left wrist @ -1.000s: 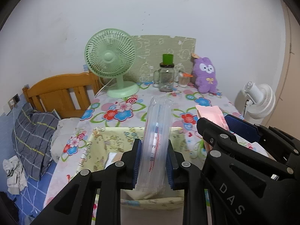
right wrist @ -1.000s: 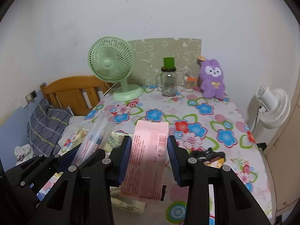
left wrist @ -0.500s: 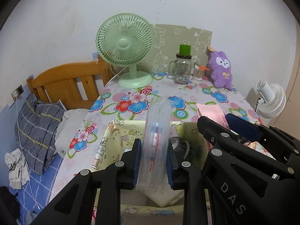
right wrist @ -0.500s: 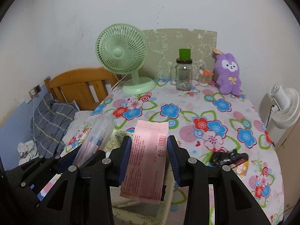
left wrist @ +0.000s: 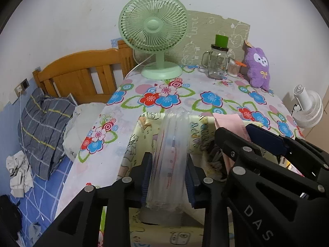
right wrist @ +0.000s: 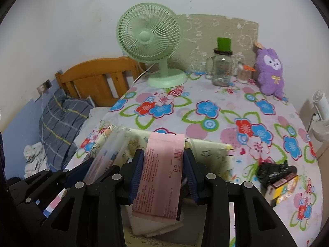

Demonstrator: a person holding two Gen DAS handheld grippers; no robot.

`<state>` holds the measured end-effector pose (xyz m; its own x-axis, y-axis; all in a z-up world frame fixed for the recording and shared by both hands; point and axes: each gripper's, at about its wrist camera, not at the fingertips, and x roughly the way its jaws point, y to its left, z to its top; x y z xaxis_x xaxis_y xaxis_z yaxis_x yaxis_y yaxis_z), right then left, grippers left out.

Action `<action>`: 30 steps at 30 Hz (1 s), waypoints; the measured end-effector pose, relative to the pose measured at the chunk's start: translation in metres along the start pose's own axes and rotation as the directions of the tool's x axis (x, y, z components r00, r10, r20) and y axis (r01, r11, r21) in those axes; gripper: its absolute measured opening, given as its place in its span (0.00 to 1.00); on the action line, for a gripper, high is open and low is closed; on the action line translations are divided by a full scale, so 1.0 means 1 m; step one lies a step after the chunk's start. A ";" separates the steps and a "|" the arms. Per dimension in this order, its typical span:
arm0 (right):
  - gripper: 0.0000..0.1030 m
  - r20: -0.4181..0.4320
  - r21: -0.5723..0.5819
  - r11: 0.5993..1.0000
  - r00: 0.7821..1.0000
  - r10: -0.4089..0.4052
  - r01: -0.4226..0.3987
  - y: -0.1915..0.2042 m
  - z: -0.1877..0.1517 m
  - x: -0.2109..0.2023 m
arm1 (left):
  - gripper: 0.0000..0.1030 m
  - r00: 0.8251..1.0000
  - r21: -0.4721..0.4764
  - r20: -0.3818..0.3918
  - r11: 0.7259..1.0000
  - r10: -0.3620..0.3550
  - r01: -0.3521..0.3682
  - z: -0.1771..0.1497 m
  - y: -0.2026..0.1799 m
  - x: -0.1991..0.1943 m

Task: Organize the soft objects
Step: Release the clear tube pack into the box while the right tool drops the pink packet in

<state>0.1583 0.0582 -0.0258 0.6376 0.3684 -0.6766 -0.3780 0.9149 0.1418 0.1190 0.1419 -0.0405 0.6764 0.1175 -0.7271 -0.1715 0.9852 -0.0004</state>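
My left gripper [left wrist: 169,173] is shut on a clear plastic packet [left wrist: 171,150] and holds it over a yellow fabric storage box [left wrist: 144,135] at the table's near edge. My right gripper [right wrist: 163,175] is shut on a pink packet [right wrist: 162,173] beside it, over the same box [right wrist: 207,150]. The pink packet also shows in the left wrist view [left wrist: 228,121], and the clear packet in the right wrist view [right wrist: 111,152]. Grey cloth [left wrist: 213,154] lies inside the box. A purple plush toy [left wrist: 258,68] stands at the far right of the table.
A green desk fan [left wrist: 153,33], a glass jar with a green lid [left wrist: 218,61] and a small cup [left wrist: 233,70] stand at the back of the floral tablecloth [right wrist: 205,111]. A black bag and a small carton [right wrist: 279,179] lie at the right. A bed [left wrist: 47,115] is to the left.
Both grippers have moved forward and tilted down with their packets, so the yellow box is nearer and more below them. Both stay shut.
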 end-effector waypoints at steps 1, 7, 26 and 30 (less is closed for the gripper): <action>0.41 -0.005 -0.002 1.000 1.000 0.006 -0.006 0.002 0.000 0.002 | 0.31 1.000 -0.005 -0.005 1.000 0.000 0.000 -0.001 0.002 0.001; 0.41 -0.032 -0.014 0.999 0.998 0.045 -0.046 0.011 -0.002 0.012 | 0.46 1.000 -0.019 0.003 1.000 -0.005 0.005 -0.006 0.012 0.000; 0.76 -0.004 -0.043 0.997 0.998 0.063 -0.063 0.010 -0.001 0.007 | 0.78 0.999 0.015 0.034 0.999 -0.038 0.037 -0.005 0.001 -0.009; 0.77 0.009 -0.040 0.998 0.999 0.049 -0.048 0.005 -0.001 -0.001 | 0.83 0.998 0.017 0.044 0.999 -0.043 0.042 -0.004 -0.004 -0.013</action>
<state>0.1552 0.0619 -0.0249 0.6245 0.4141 -0.6622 -0.4353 0.8885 0.1451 0.1078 0.1361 -0.0342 0.7142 0.0803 -0.6953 -0.1306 0.9912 -0.0197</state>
